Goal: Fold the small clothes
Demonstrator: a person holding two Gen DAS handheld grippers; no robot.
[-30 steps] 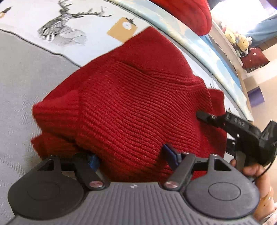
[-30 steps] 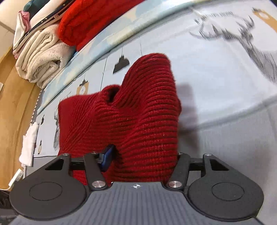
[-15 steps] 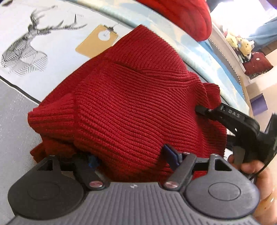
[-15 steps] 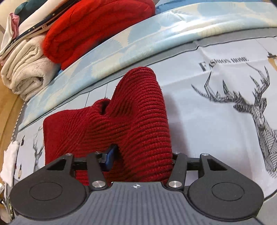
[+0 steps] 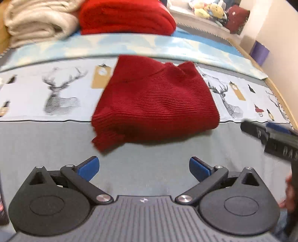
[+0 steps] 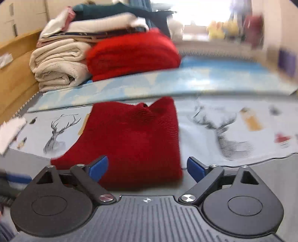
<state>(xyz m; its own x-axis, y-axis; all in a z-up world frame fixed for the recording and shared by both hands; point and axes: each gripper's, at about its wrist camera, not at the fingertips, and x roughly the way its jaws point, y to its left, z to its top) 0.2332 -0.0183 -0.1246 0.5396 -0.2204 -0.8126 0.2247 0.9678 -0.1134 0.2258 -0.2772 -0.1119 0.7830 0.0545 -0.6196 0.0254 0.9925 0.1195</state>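
Observation:
A dark red knit sweater [image 5: 156,104] lies folded into a compact bundle on the deer-print sheet [image 5: 59,96]; it also shows in the right wrist view [image 6: 134,137]. My left gripper [image 5: 144,165] is open and empty, a little short of the sweater's near edge. My right gripper [image 6: 147,166] is open and empty, its jaws standing either side of the sweater's near edge without gripping it. The right gripper's body [image 5: 270,137] shows at the right of the left wrist view.
A bright red folded blanket [image 6: 132,54] and cream folded blankets [image 6: 57,65] are stacked at the back. A light blue mat [image 5: 130,44] runs behind the sweater. Plush toys [image 5: 204,9] sit far back right. A white cloth [image 6: 9,130] lies at the left.
Both grippers have let go of the sweater, opened and pulled back. The sweater now lies flat and folded on the sheet.

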